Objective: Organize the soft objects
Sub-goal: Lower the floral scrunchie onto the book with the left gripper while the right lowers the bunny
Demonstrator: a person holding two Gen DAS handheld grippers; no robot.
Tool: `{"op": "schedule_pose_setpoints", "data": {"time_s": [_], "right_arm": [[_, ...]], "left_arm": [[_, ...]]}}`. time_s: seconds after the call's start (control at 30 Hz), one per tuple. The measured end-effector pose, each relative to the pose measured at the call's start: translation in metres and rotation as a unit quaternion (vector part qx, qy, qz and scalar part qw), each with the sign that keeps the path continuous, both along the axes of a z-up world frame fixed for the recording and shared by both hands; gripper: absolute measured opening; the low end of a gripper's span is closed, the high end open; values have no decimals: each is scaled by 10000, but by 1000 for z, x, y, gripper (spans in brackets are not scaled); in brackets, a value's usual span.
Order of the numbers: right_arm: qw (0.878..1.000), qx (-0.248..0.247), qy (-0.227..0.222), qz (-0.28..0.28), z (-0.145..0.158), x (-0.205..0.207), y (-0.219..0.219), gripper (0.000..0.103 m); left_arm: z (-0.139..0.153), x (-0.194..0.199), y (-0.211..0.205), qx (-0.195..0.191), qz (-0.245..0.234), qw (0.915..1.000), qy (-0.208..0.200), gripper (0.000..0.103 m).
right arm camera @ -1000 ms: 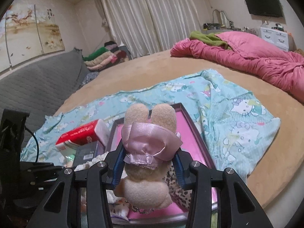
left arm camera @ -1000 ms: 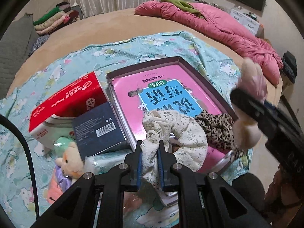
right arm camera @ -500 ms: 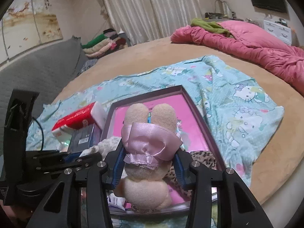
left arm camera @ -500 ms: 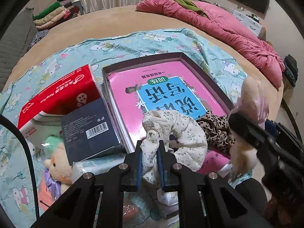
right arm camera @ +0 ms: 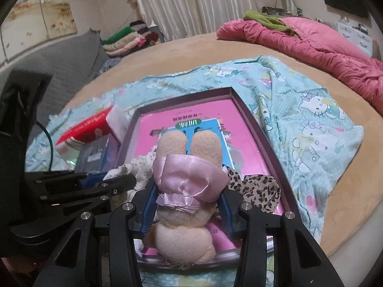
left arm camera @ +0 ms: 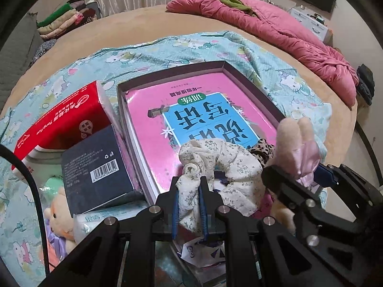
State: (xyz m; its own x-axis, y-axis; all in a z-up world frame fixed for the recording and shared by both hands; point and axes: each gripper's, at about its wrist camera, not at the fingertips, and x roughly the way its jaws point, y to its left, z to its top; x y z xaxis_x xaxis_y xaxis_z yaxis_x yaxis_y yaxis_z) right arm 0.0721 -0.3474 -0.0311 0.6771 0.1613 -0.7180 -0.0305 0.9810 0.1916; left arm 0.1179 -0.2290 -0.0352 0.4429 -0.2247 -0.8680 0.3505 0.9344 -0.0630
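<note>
My left gripper (left arm camera: 189, 186) is shut on a white floral scrunchie (left arm camera: 229, 157), held over the near end of a purple box lid (left arm camera: 249, 81) that holds a pink book (left arm camera: 191, 110). My right gripper (right arm camera: 188, 198) is shut on a beige plush bunny (right arm camera: 184, 239) in a pink satin dress, held over the lid's near edge; the bunny also shows in the left wrist view (left arm camera: 294, 138). A leopard-print scrunchie (right arm camera: 253, 189) lies in the lid's near right corner. Another plush toy (left arm camera: 57, 212) lies at the left, beside the boxes.
A red tissue box (left arm camera: 62, 119) and a dark blue box (left arm camera: 95, 169) sit left of the lid on a teal cartoon blanket (right arm camera: 311, 119). A pink quilt (right arm camera: 311, 40) lies at the back right. Folded clothes (right arm camera: 129, 38) are stacked at the back left.
Both grippers moved forward over the lid. The right gripper with the bunny came closer to the left gripper and lower toward the lid. Both grips stayed shut.
</note>
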Motion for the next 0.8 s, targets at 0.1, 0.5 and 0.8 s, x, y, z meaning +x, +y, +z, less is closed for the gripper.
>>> {"op": "schedule_pose_setpoints", "data": {"time_s": [0.1,0.5,0.8], "right_arm": [[9999,-131,52,-1,-4,3,2,47],[9997,75,181,-159,-20,10,-15,48],[9996,24,263,-121,-26,13,-13,51]], "left_arm": [[1,1,2,-70,23,10000,13,15],[-3,-2,7,-149,-86,9998,52,17],[-6,-5,9,-172,-249,9995,129,17]]}}
